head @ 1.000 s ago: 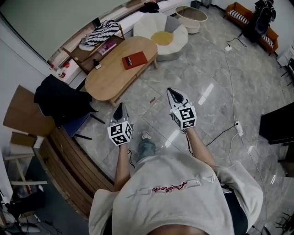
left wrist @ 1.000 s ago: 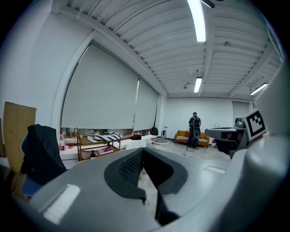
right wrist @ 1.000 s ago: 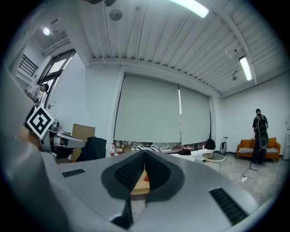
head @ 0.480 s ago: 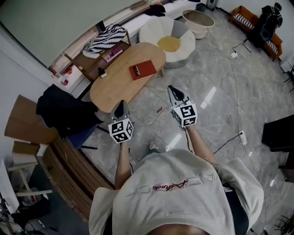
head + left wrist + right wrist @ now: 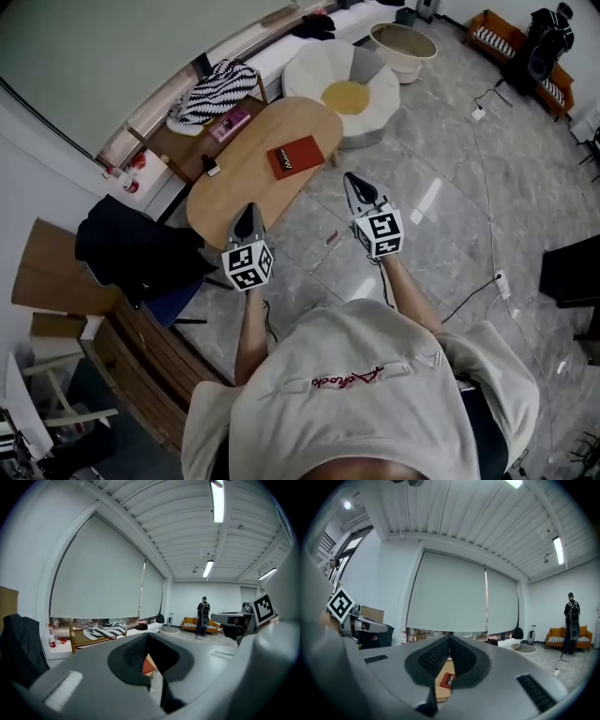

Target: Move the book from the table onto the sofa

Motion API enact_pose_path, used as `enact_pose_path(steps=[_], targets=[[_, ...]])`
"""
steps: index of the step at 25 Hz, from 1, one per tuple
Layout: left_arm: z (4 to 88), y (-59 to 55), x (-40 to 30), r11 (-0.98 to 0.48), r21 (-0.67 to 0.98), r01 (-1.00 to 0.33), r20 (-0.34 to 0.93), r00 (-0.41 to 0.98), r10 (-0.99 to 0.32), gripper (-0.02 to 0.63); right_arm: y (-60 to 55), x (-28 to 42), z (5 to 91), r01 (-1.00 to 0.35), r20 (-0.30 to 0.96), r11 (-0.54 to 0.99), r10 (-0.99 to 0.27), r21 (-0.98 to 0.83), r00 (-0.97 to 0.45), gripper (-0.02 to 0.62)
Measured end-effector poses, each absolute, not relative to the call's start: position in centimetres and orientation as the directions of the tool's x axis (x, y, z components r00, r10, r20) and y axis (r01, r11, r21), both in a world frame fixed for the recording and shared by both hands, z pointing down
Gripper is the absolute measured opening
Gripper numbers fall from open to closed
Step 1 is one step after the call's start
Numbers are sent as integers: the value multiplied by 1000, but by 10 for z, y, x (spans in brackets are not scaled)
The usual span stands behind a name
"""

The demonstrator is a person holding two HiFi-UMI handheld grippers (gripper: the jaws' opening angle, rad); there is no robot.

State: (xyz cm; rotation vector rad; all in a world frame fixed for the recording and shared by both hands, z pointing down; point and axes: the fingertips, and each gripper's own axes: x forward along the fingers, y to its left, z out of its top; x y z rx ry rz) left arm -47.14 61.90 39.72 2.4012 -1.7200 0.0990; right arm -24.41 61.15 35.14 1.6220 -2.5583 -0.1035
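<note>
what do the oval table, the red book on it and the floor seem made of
Light oval table: wood or wood veneer, matte, by its even tan tone. Flat red book: probably card or paper cover, smooth. Grey floor: polished stone or tile, glossy, with veining and bright light reflections.

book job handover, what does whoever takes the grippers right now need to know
Left gripper: shut, empty, by the table's near edge.
Right gripper: shut, empty, over the floor beside the table.
Red book: flat on the oval wooden table, untouched.
Done: nothing yet.
Left: open the jaws, grip the book, carry it to the sofa. That is probably the orange sofa across the room, but I cannot tell which seat is meant.
</note>
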Motion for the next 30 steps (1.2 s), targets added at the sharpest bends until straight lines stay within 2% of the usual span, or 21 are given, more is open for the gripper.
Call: enact_pose_path(steps=[13, 30], targets=[[406, 593, -468, -348, 111, -931, 176, 363, -915, 9, 598, -237, 369, -914, 88, 392, -919, 106, -384, 9], [420, 556, -475, -322, 102, -941, 194, 336, -922, 9, 552, -244, 386, -902, 93, 423, -905, 87, -415, 9]])
